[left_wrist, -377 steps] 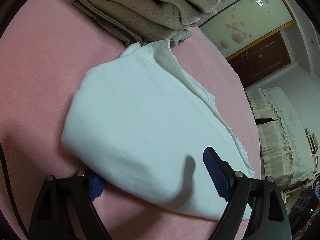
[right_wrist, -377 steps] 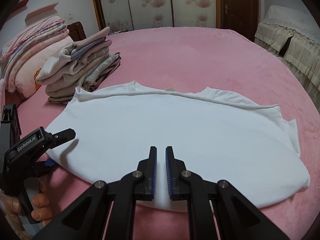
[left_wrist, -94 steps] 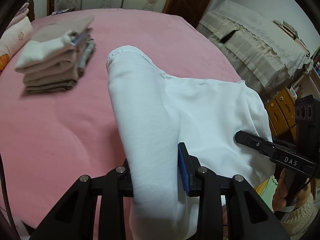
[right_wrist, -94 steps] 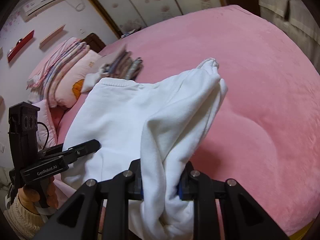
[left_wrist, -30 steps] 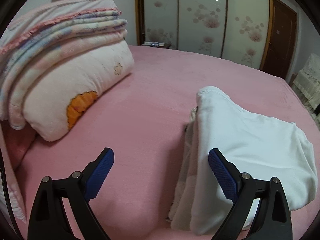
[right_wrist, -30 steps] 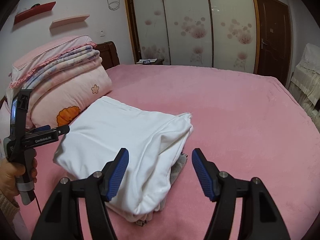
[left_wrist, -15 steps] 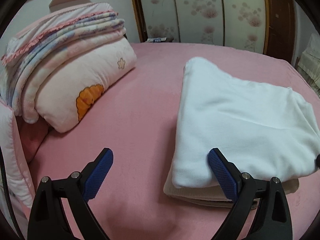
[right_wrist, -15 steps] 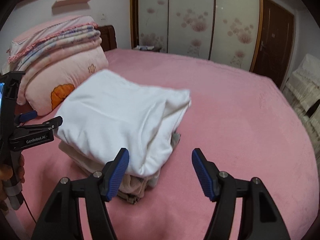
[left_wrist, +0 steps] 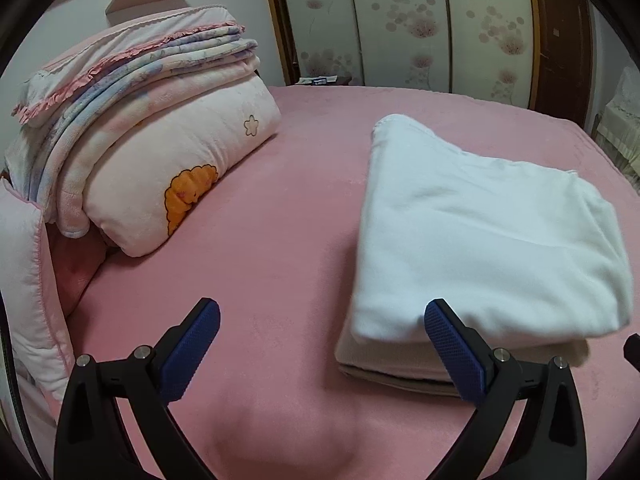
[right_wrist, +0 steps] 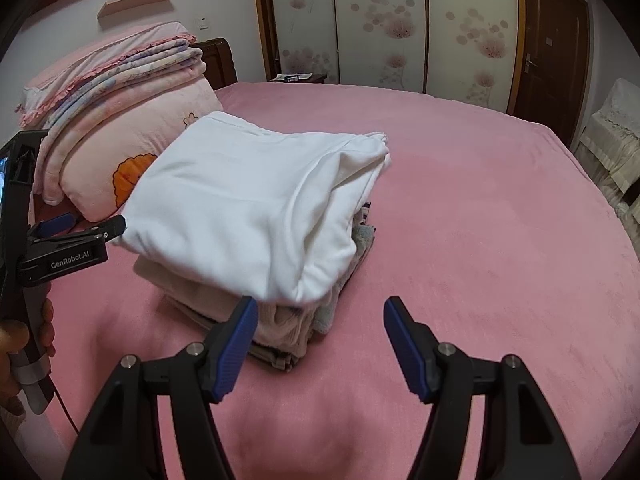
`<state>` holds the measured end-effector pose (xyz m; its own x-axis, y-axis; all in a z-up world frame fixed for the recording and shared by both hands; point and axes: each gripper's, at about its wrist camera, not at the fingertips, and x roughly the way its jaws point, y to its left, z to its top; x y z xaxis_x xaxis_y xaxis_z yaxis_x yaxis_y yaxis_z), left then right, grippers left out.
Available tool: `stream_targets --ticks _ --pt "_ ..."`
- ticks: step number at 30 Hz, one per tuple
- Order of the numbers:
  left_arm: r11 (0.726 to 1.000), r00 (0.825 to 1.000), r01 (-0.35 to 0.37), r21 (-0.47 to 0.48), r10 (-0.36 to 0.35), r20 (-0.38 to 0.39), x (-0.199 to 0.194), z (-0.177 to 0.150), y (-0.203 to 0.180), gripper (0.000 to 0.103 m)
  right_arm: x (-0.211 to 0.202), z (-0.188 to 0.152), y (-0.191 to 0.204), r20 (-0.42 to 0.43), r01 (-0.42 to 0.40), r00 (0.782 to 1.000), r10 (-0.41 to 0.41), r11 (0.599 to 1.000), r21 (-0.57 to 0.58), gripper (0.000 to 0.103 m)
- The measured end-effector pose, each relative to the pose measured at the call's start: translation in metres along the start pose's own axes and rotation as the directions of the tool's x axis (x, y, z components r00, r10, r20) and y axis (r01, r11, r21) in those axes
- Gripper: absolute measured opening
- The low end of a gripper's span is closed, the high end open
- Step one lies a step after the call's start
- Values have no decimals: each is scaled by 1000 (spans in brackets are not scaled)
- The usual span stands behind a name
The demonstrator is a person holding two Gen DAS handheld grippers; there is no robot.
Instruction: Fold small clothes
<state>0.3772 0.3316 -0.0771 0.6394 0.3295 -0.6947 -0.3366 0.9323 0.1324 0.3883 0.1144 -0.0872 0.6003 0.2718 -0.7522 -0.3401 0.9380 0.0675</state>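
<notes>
A folded white garment (left_wrist: 480,232) lies on top of a stack of folded beige and grey clothes (left_wrist: 384,364) on the pink bed. It also shows in the right wrist view (right_wrist: 248,204), with the stack (right_wrist: 288,332) under it. My left gripper (left_wrist: 320,344) is open and empty, its right finger just in front of the stack's near left corner. My right gripper (right_wrist: 318,336) is open and empty, its left finger close to the stack's near right corner. The left gripper also shows in the right wrist view (right_wrist: 76,226), left of the stack.
The pink bed cover (right_wrist: 480,220) spreads around the stack. A pile of folded quilts and a pillow (left_wrist: 152,152) sits at the left. Wardrobe doors (right_wrist: 380,20) and a brown door (right_wrist: 552,48) stand behind the bed. A lace-covered piece of furniture (right_wrist: 612,136) is at the right.
The white garment was let go onto the stack about a second ago. Since then both open grippers have drawn back slightly; the stack lies still.
</notes>
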Motion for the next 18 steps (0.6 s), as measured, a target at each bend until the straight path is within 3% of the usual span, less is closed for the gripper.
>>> stream_targets --ticks 8,18 --pt "987 987 157 45 -158 31 -85 -26 -37 102 -75 -22 -16 24 -49 999 47 997 58 65" --pt "954 954 297 44 -299 32 -189 -72 -79 102 -180 -54 -52 72 2 997 -10 994 105 65"
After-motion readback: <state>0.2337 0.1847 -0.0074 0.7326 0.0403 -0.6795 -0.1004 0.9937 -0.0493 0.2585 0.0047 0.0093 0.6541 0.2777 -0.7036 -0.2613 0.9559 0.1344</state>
